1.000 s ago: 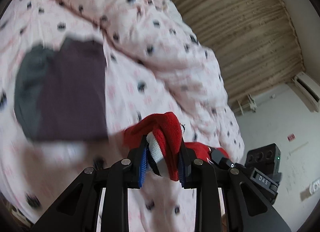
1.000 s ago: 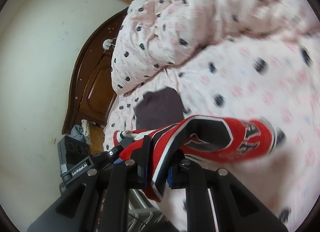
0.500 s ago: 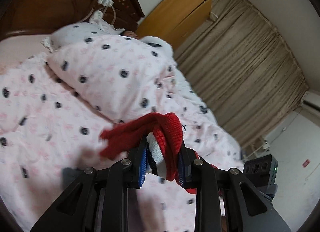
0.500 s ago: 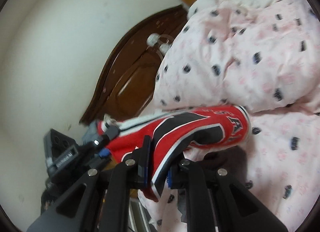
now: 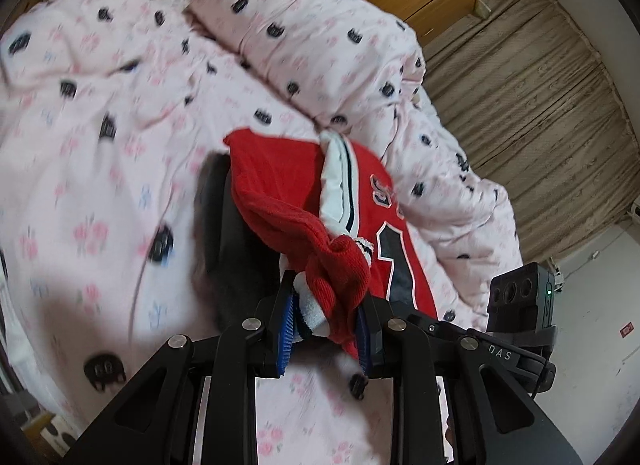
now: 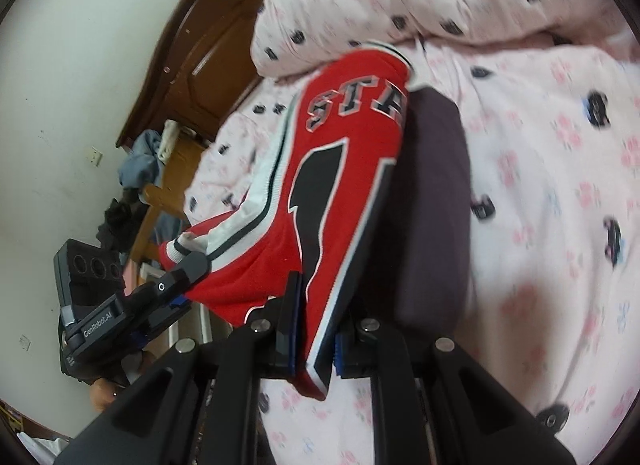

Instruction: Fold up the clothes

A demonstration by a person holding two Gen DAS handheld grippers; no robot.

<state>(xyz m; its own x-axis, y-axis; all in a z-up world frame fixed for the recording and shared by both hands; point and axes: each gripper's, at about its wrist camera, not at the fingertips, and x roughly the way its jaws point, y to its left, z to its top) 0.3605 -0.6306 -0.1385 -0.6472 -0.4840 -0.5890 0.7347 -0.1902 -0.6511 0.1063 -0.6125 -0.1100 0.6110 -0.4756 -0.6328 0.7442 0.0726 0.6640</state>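
My left gripper [image 5: 325, 315] is clamped on a bunched red cuff of the jersey [image 5: 280, 193], with a bit of white-and-black ribbing squeezed between the blue pads; the jaws stand only a little apart, filled by the cloth. My right gripper [image 6: 314, 329] is clamped on a folded edge of the same jersey [image 6: 344, 169], its jaws nearly together with just the thin red and white hem between them.

I take the jersey as my landmark. It hangs stretched between my two grippers above the bed, its black numeral and lettering facing the right wrist camera. Just under and beside it lies one dark folded garment [image 6: 434, 201], flat on the pink flowered duvet [image 5: 100, 169]. Beyond the jersey, toward the headboard [image 6: 208, 49], one plump pillow [image 5: 312, 37] in the same pink print rests on the duvet.

By my count: one red jersey, one dark folded garment, two grippers, one pillow. To the jersey's left in the right wrist view, a heap of loose clothes [image 6: 138, 163] sits on a wooden stand by the wall; I cannot count them. In the left wrist view, beige curtains [image 5: 532, 105] hang beyond the jersey on its right.
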